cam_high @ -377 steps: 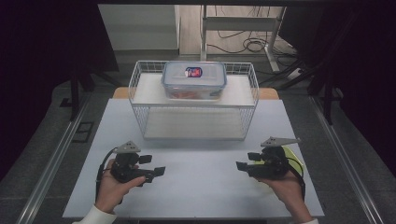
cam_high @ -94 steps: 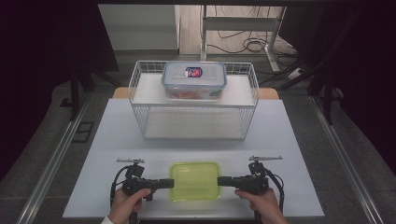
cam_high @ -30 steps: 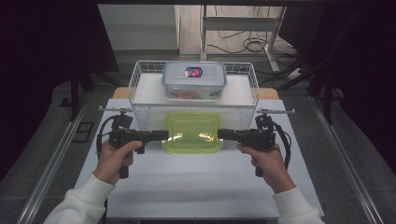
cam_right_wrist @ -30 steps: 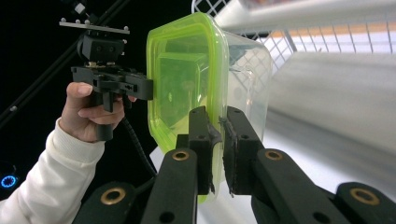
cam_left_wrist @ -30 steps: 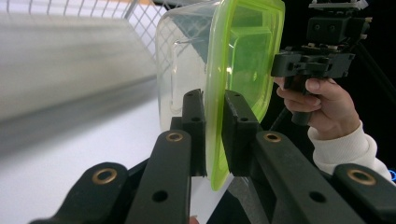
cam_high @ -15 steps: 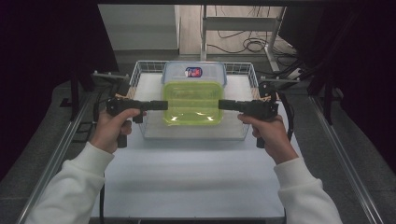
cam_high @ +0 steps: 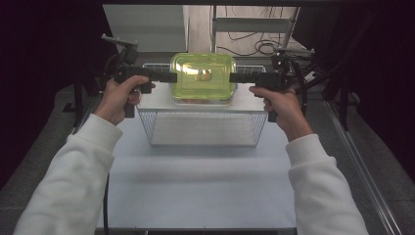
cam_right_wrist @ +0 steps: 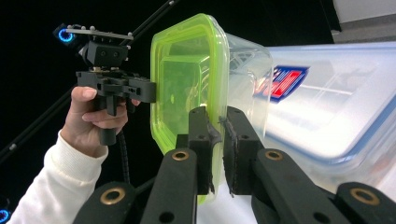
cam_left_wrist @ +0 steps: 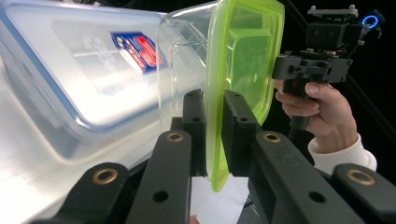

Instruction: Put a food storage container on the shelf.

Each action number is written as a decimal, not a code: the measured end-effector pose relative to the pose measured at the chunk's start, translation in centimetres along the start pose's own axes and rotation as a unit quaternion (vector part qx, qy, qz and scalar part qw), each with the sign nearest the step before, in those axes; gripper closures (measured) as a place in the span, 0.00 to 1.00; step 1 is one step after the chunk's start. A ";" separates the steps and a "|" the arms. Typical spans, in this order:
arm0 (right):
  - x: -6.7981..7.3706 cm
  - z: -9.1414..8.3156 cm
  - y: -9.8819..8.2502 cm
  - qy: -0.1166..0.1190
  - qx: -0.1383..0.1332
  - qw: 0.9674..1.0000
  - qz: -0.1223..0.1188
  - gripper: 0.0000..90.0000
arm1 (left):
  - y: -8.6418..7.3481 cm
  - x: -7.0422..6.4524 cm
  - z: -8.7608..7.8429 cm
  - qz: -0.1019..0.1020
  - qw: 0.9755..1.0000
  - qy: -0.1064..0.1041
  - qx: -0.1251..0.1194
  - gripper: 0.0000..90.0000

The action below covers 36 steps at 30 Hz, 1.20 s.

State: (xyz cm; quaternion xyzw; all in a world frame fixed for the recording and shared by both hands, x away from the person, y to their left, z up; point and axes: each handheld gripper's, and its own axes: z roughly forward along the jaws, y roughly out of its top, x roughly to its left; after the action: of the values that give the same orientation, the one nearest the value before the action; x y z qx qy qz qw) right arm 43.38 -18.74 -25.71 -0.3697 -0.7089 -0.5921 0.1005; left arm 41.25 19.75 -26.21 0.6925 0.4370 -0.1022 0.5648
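My left tool (cam_high: 172, 77) is clamped on the left rim of the clear plastic container with a lime-green lid (cam_high: 202, 77); in the left gripper view the jaws pinch the lid's edge (cam_left_wrist: 215, 140) from both sides. My right tool (cam_high: 234, 77) is clamped on the opposite rim, jaws closed on the green edge (cam_right_wrist: 216, 144) in the right gripper view. The container hangs between the two tools, lid facing up, held level.

Directly beneath it sits a larger clear lidded plastic box with a blue rim and a red-and-blue label (cam_left_wrist: 84, 79), close under the container's base; I cannot tell whether they touch. That box rests in the far part of a white wire basket (cam_high: 203, 128), which reaches from under the tools toward me. The basket stands on the white tabletop (cam_high: 195, 186).

Behind each tool: my left hand (cam_high: 117, 98) and right hand (cam_high: 281, 105), both in white sleeves (cam_high: 73, 176).
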 end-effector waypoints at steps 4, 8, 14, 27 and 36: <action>-0.9 0.5 1.0 -0.002 0.002 1.000 0.013 0.91 | 1.3 1.0 0.5 -0.011 1.000 0.001 0.006 0.90; -1.7 0.9 1.9 0.000 -0.001 1.000 0.025 0.91 | 2.3 1.8 0.8 -0.021 1.000 -0.004 0.009 0.90; -2.8 1.8 3.0 -0.004 0.001 0.999 0.048 0.91 | 3.3 3.1 1.2 -0.039 0.999 -0.001 0.014 0.91; -5.3 3.0 3.1 -0.007 -0.011 0.994 0.104 0.87 | 3.7 5.7 2.2 -0.107 0.994 -0.030 -0.011 0.89; -6.3 3.6 3.0 -0.010 -0.024 0.990 0.138 0.82 | 3.9 7.2 2.9 -0.146 0.988 -0.049 -0.029 0.86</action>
State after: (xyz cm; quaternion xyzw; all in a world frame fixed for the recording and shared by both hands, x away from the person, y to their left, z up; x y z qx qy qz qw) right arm 50.83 -17.97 -28.09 -0.4725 -0.6373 -0.5859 0.1653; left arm 49.36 20.84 -29.08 0.5990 0.5074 -0.2048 0.5846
